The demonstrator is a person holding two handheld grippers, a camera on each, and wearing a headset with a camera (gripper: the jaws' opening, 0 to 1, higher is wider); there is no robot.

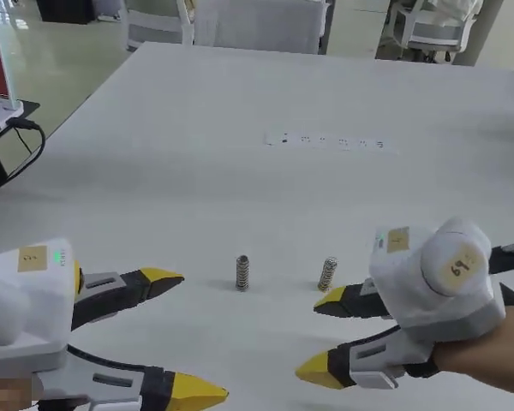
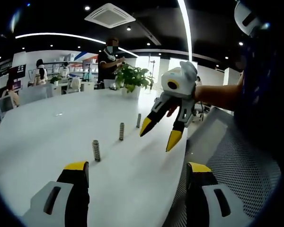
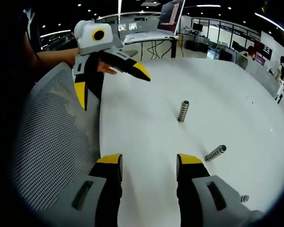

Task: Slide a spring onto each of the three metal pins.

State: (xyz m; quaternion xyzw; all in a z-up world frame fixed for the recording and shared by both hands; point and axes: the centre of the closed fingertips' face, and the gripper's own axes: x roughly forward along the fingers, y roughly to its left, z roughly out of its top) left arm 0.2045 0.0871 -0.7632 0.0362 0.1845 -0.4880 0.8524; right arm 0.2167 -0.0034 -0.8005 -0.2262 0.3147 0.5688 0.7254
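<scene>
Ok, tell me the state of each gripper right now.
Left gripper: open, holding nothing.
Right gripper: open, holding nothing.

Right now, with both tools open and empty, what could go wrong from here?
1. The upper tip of the right tool is close to the leaning spring; a nudge may topple it.
2. A third spring sits beside that tool's body and could easily be swept aside.
</scene>
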